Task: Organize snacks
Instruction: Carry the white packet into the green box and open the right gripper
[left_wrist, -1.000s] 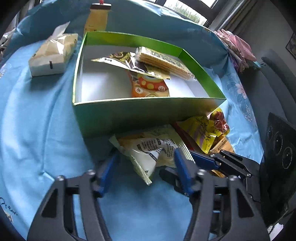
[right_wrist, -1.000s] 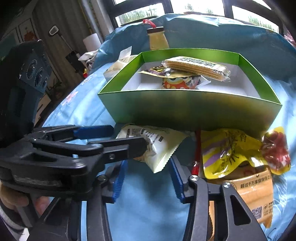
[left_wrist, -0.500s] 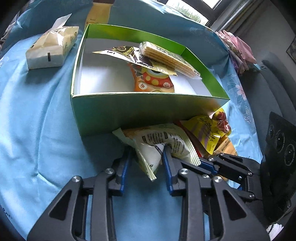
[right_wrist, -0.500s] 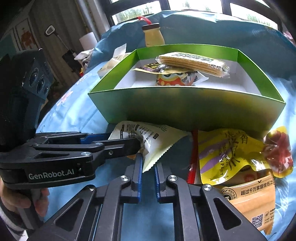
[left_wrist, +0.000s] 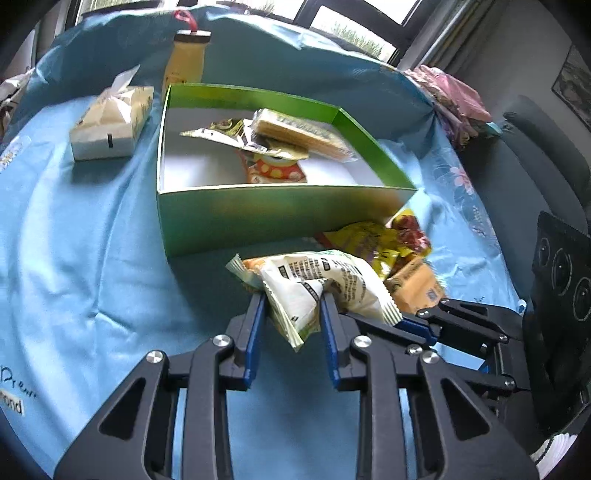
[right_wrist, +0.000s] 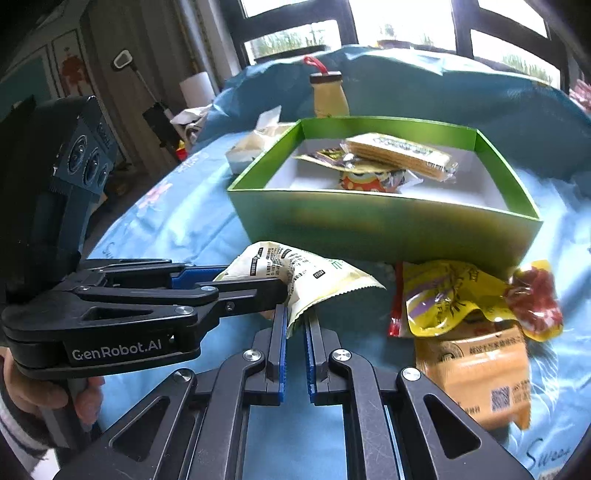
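Blue-padded, the left tool (left_wrist: 291, 314) and right tool (right_wrist: 295, 325) both pinch one cream snack packet (left_wrist: 317, 284), nearly pressed together on it, just before the green box (right_wrist: 384, 225). Light blue cloth (left_wrist: 74, 258) covers the tabletop; windows stand behind.

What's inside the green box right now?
In the green box: a wafer pack lying on top of a gold foil packet and an orange cartoon snack bag. Whatever is beneath them is covered; the left part of the floor shows white.
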